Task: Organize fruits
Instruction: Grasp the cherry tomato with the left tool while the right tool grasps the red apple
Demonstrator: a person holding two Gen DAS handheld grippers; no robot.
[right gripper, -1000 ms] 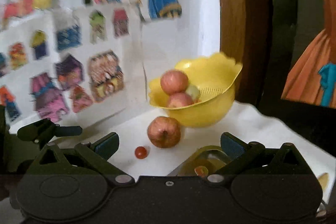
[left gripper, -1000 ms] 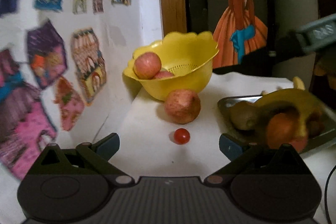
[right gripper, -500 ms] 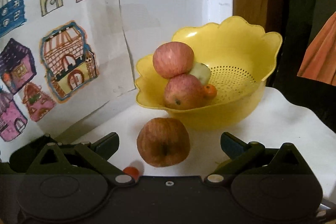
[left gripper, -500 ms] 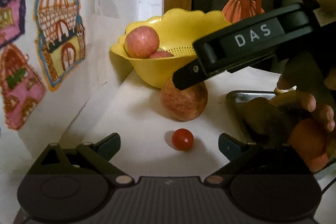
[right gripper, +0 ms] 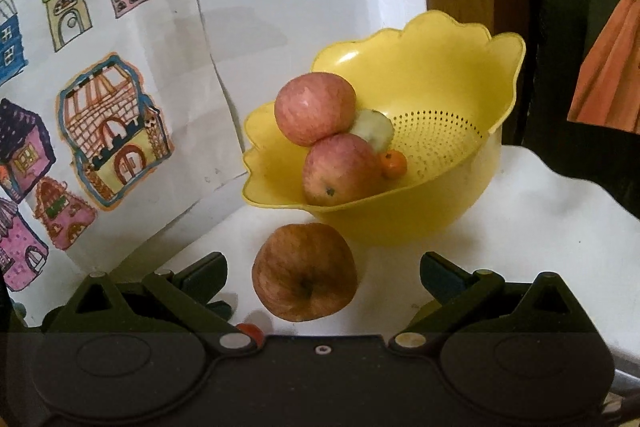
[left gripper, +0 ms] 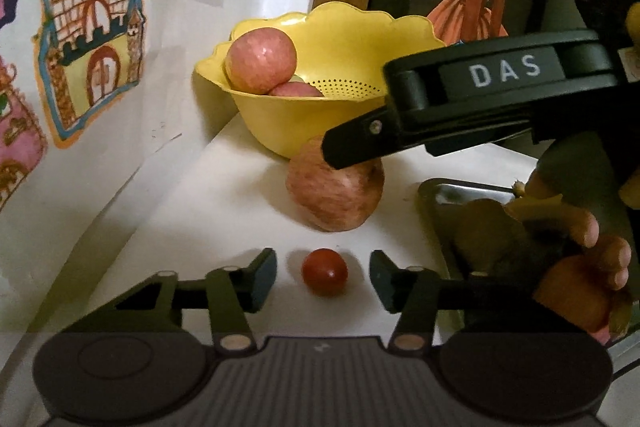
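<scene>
Left wrist view: the left gripper [left gripper: 323,273] stood wide, the cherry tomato [left gripper: 324,271] lying untouched between its fingertips. Right gripper [right gripper: 323,269] also stood wide; the apple [right gripper: 305,271] sat between its fingers, yellow bowl [right gripper: 404,223] at 1 o'clock.

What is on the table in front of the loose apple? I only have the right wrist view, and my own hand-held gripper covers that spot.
Observer: A cherry tomato lies there, between the open fingers of the left hand-held gripper, which are not touching it.
Operator: And to the right of the apple?
Observer: A metal tray sits there. It holds an orange fruit and some darker fruit I cannot identify.
</scene>
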